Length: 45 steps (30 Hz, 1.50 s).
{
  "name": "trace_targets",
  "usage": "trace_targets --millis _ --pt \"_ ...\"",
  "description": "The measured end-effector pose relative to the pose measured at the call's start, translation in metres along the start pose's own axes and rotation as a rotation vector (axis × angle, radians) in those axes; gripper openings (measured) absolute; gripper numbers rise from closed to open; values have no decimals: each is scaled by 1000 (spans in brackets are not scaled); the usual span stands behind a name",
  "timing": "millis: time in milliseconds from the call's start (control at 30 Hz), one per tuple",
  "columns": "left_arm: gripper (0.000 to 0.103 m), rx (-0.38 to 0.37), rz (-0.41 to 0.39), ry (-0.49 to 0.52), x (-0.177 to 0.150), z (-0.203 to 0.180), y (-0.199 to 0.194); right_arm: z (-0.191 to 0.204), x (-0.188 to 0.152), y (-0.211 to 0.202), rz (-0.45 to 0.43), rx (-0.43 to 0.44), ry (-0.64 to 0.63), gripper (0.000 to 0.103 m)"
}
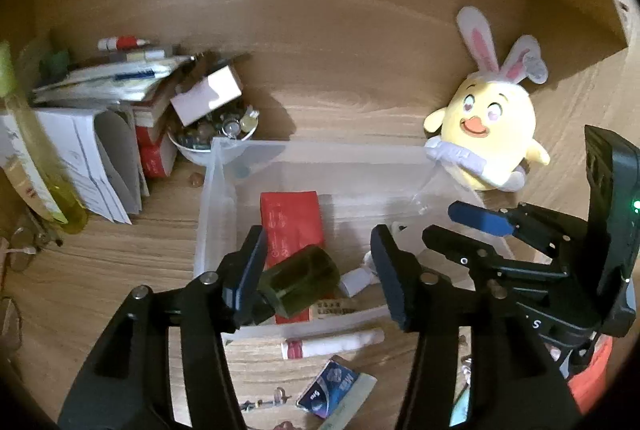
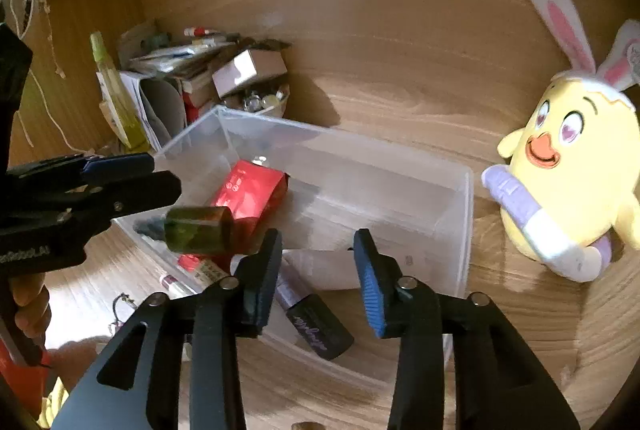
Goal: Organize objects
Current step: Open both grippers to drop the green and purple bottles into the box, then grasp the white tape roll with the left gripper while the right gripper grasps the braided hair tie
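Note:
A clear plastic bin (image 1: 218,198) (image 2: 466,210) stands on the wooden desk. A red packet (image 1: 290,226) (image 2: 250,196) lies in it. My left gripper (image 1: 320,270) (image 2: 132,176) is open over the bin's near edge. A dark green bottle (image 1: 300,282) (image 2: 198,234) rests against its left finger, over the bin, and the jaws do not clamp it. My right gripper (image 2: 316,278) (image 1: 460,226) is open over the bin's right part, above a purple tube with a black cap (image 2: 312,314).
A yellow plush chick with rabbit ears (image 1: 486,134) (image 2: 568,182) sits right of the bin. A book and paper pile (image 1: 104,134), a small box and a bowl of trinkets (image 1: 216,134) stand at the left. A white tube (image 1: 332,344) and a blue packet (image 1: 334,388) lie near.

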<state>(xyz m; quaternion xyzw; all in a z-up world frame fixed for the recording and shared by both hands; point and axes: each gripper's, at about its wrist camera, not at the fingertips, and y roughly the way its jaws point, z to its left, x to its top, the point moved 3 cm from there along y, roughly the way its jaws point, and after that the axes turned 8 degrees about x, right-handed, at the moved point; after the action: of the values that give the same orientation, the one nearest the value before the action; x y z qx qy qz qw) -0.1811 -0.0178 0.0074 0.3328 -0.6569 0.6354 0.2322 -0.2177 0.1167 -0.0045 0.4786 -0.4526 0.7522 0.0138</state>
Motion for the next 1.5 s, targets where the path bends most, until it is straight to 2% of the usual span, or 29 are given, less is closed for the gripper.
trace_targets --millis 33,167,267,500,600,1000,1500 --pt "57 0 -8 1 0 0 -4 1 1 -4 -10 -3 -2 44" --pt "66 2 -33 6 -4 -1 -19 7 0 -17 -34 -6 -7 48" --pt "72 0 -46 10 -9 -2 -30 12 -5 -27 -51 -10 -8 59" --pt "83 7 -53 8 -27 5 -48 21 -20 -48 -72 -30 -8 63" --pt "84 6 -46 -6 -35 11 -52 23 -28 -56 -82 -31 5 70" --pt "84 24 12 -22 -76 25 -56 27 -67 -74 -65 -58 36 71" --pt "84 -4 90 -4 -129 15 -60 16 -118 -66 31 -67 119 71"
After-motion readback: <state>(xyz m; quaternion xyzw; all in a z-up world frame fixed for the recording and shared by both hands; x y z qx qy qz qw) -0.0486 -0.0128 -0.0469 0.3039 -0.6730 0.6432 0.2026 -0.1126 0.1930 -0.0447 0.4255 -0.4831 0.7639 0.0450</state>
